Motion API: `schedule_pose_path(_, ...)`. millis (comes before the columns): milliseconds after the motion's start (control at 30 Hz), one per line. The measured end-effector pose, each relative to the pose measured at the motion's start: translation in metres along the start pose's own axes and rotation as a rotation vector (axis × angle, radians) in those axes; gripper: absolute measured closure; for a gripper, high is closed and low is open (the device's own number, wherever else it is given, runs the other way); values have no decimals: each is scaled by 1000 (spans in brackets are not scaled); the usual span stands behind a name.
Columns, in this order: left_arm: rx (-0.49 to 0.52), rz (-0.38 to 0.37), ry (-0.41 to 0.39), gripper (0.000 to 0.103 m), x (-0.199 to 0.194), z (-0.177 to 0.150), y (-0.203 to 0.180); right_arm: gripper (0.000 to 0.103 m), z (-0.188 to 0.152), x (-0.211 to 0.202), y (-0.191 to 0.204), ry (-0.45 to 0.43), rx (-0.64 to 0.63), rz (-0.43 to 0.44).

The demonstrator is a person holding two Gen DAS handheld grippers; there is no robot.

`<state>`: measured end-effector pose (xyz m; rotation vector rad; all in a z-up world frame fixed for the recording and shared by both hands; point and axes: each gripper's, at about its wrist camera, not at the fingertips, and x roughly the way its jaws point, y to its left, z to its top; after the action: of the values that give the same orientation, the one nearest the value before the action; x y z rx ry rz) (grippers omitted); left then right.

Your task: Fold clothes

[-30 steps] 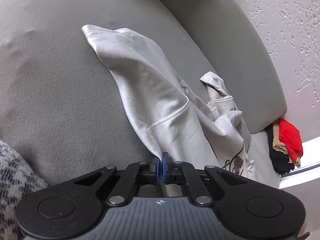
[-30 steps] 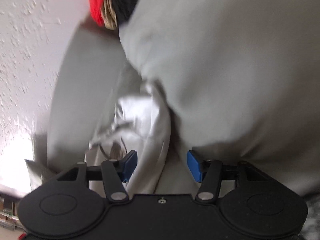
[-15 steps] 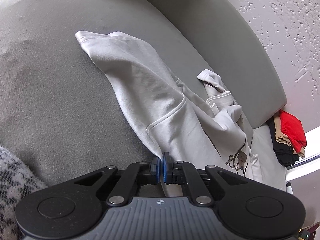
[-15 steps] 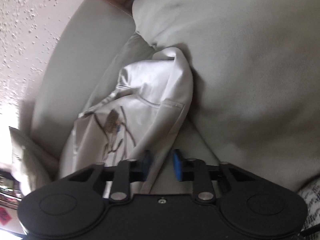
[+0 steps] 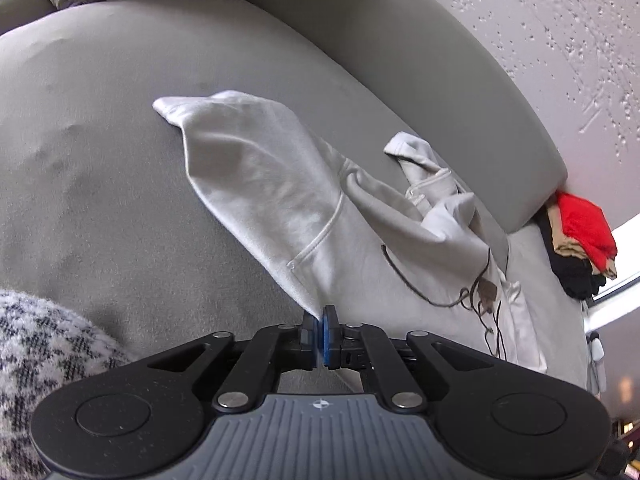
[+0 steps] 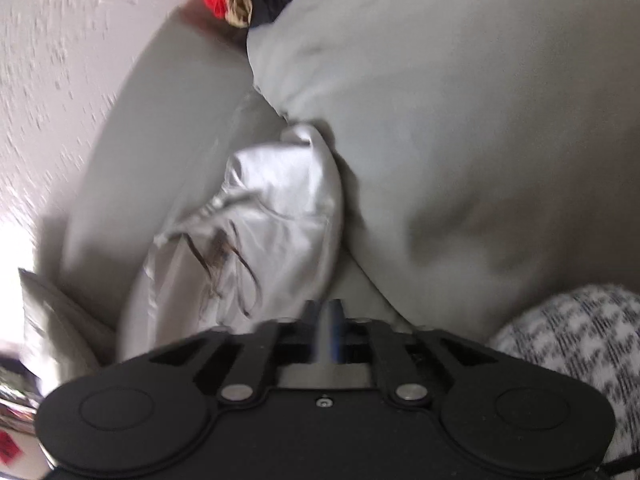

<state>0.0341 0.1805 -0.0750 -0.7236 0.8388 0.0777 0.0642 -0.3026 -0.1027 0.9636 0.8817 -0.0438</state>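
Left tongs point(image 5: 320, 322) are pinching the near corner of a white T-shirt point(image 5: 272, 184), jaws pressed together w/ cloth between the blue pads. Right tongs point(image 6: 326, 322) are also standing narrow, jaws nearly together at the shirt's point(image 6: 280, 220) lower edge; the right view is motion-blurred, so whether cloth is actually caught there can't be told.

The shirt is lying crumpled across a grey sofa, draping from the seat cushion point(image 5: 100, 152) toward the backrest point(image 5: 420, 80), one hem corner reaching far up the cushion, a sleeve point(image 5: 416, 156) sticking up near the backrest. A dark printed graphic point(image 5: 480, 292) is showing on the bunched part. Beyond, at the sofa's far end, a small stack of clothes w/ red on top point(image 5: 584, 228) is sitting against the textured wall point(image 5: 560, 32). A black-and-white houndstooth fabric point(image 5: 36, 344) is edging into the frame just beside the tongs, identity unclear.

Judging by this, the step in hand is gripping and spreading: both tongs are taking hold of the shirt's near edge, and no fold is made yet, so the task looks early for this garment. Next move prob. calls for lifting and pulling the two held points apart to flatten the shirt on the cushion, w/ the sleeve and bunched middle shaken out first.
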Motion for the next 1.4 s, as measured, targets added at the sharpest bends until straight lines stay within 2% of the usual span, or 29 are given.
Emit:
schedule_pose_path(33, -7, -9, 1, 96, 0, 0, 1, 58, 3, 1, -1, -4, 23, 28)
schedule_pose_path(67, -14, -21, 6, 84, 1, 1, 2, 54, 7, 5, -2, -18, 21, 29)
schedule_pose_path(100, -23, -38, 12, 77, 3, 1, 2, 54, 10, 10, -3, -31, 19, 30)
schedule_pose_path(200, -22, -50, 17, 71, 3, 0, 0, 55, 20, 30, -14, -49, 78, 50)
schedule_pose_path(267, -22, -56, 19, 70, 5, -1, 1, 56, 27, 45, -25, -52, 139, 71)
schedule_pose_path(367, -40, -66, 18, 69, 6, -1, 3, 56, 30, 57, -25, -66, 148, 125)
schedule_pose_path(467, -46, -68, 16, 69, 7, -1, 3, 70, 28, 63, -29, -43, 187, 184)
schedule_pose_path(633, -73, -86, 18, 68, 8, 0, 6, 67, 19, 59, -38, 19, 238, 259)
schedule_pose_path(833, -201, -142, 40, 76, 23, 2, 15, 65, 21, 70, -40, 9, 259, 285)
schedule_pose_path(967, -252, -144, 39, 79, 29, 4, 19, 65, 24, 75, -39, -16, 232, 290)
schedule_pose_path(1000, -262, -142, 38, 85, 30, 4, 20, 66, 24, 76, -39, -23, 231, 289)
schedule_pose_path(1033, -266, -139, 40, 92, 31, 5, 20, 69, 24, 76, -39, -28, 228, 283)
schedule_pose_path(1067, -269, -135, 42, 102, 31, 5, 20, 79, 23, 76, -38, -31, 221, 262)
schedule_pose_path(1100, -273, -131, 44, 102, 31, 5, 20, 91, 22, 75, -37, -35, 215, 241)
schedule_pose_path(1133, -268, -127, 43, 102, 28, 5, 19, 98, 21, 74, -35, -28, 206, 224)
schedule_pose_path(1267, -193, -62, 10, 103, 6, 10, 5, 99, 18, 53, -15, -45, 125, 150)
schedule_pose_path(1333, -149, -52, -23, 103, -14, 19, -4, 100, 20, 38, 0, -61, 90, 126)
schedule_pose_path(1400, -125, -69, -59, 103, -36, 34, -14, 100, 30, 23, 14, -52, 126, 138)
